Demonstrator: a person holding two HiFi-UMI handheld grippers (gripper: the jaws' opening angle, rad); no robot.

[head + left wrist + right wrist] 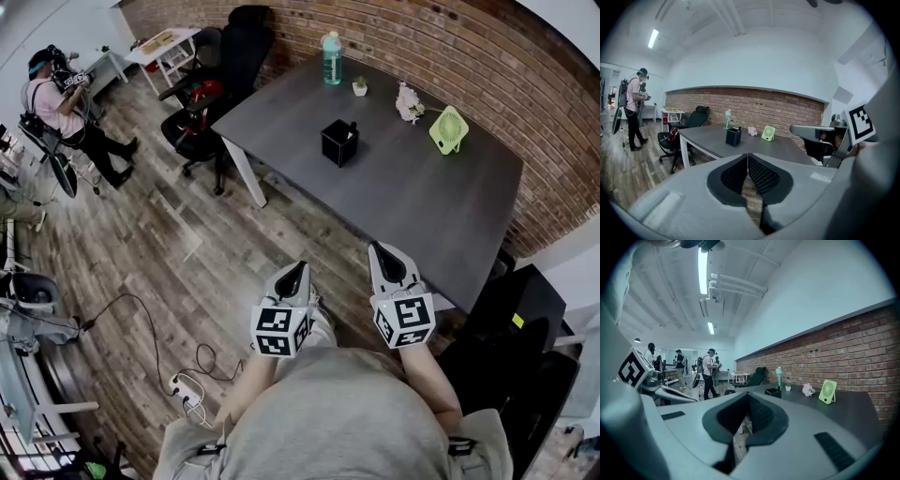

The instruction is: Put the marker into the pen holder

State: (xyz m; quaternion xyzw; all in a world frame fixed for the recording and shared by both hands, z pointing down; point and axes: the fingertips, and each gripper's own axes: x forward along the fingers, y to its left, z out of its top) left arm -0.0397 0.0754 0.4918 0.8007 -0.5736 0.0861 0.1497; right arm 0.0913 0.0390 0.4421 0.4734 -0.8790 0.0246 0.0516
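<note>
The black square pen holder (339,142) stands near the middle of the dark grey table (422,202). A dark marker tip (353,126) pokes up from its far corner, also seen in the left gripper view as a short marker tip (738,128) above the pen holder (733,137). My left gripper (296,270) and right gripper (379,249) are held close to my chest, short of the table's near edge. Both are shut with nothing between the pads. The left gripper (748,157) and right gripper (749,397) both point toward the table; the pen holder (773,392) is small and far off.
On the table's far side stand a teal bottle (332,57), a small white pot (360,86), a crumpled white object (410,103) and a green fan (449,129). Black office chairs (202,112) stand left of the table. A person (61,103) stands far left. Cables (187,380) lie on the wood floor.
</note>
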